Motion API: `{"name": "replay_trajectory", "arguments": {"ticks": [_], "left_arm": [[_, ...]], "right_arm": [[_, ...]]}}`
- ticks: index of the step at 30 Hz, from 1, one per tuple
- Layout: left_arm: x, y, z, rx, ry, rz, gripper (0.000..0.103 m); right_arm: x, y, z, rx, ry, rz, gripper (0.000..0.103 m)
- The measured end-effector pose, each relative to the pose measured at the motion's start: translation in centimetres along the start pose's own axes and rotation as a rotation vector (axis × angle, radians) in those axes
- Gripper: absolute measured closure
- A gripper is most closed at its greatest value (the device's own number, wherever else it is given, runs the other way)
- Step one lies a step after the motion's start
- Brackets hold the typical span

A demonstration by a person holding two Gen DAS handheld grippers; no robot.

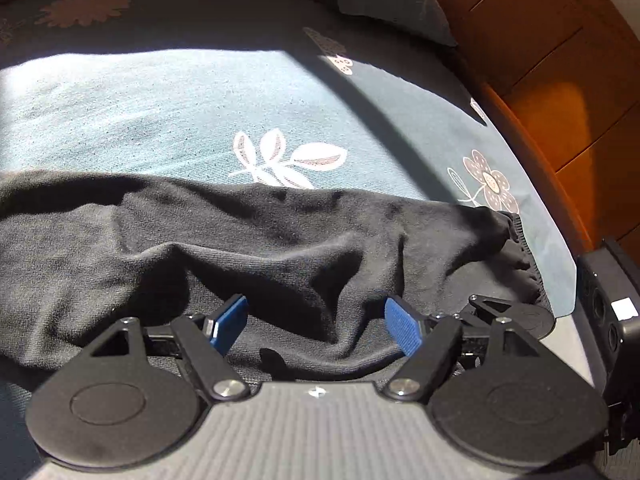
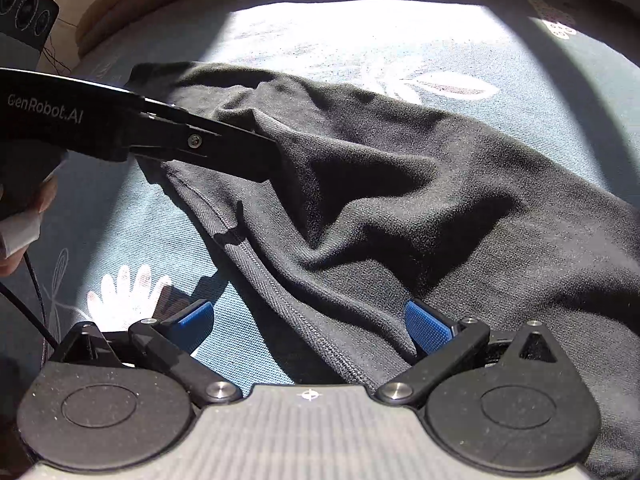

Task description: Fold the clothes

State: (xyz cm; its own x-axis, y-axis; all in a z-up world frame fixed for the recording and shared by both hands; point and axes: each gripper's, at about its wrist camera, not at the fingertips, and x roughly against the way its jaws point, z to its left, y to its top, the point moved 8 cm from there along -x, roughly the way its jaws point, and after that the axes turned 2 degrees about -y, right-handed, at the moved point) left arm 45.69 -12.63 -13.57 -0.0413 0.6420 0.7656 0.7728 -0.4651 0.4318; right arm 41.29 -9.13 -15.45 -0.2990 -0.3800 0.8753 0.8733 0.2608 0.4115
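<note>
Two grippers work over one black garment point(image 1: 240, 248) that lies rumpled across a blue-grey bed cover point(image 1: 160, 112) printed with pale leaves and flowers. A broad patch of sunlight falls on the cover beyond the cloth, toward twelve o'clock in both wrist views.

In the left wrist view the left gripper point(image 1: 316, 322) stands open, its blue pads point(image 1: 402, 330) spread wide at about seven and five o'clock of the frame's centre, with creased black fabric below and between them; nothing is pinched. The garment runs as a band from nine o'clock to three o'clock, and its ribbed, gathered hem point(image 1: 520, 256) ends near three o'clock, close to the edge of the cover. Past that edge, from one to three o'clock, brown wooden furniture point(image 1: 540, 60) shows. The dark body of the other tool point(image 1: 604, 304) sits at the frame's right edge, near four o'clock.

In the right wrist view the right gripper point(image 2: 310, 326) is open too, blue pads apart. A stitched seam edge point(image 2: 272, 280) of the garment runs down toward six o'clock between the jaws, with bare cover under the left pad and black cloth by the right one. The left gripper's black finger enters from nine o'clock, tip over the cloth near the centre; whether it touches cannot be told. A hand point(image 2: 24, 216) shows at nine o'clock.
</note>
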Motion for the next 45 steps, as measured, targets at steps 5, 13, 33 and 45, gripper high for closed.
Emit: {"name": "replay_trajectory", "arguments": {"ticks": [5, 13, 33, 45], "left_arm": [[-1.0, -3.0, 0.0, 0.0, 0.059, 0.045, 0.026], [0.4, -1.8, -0.3, -0.061, 0.112, 0.055, 0.026], [1.1, -2.9, 5.1, -0.055, 0.231, 0.081, 0.023], [3.0, -4.2, 5.9, -0.021, 0.134, 0.038, 0.015]], "right_arm": [[1.2, -2.6, 1.2, -0.037, 0.086, 0.077, 0.0], [3.0, -0.1, -4.5, -0.002, -0.081, -0.043, 0.0], [1.1, 8.3, -1.2, 0.255, 0.106, -0.125, 0.0], [-3.1, 11.0, 0.8, 0.181, 0.306, 0.022, 0.0]]}}
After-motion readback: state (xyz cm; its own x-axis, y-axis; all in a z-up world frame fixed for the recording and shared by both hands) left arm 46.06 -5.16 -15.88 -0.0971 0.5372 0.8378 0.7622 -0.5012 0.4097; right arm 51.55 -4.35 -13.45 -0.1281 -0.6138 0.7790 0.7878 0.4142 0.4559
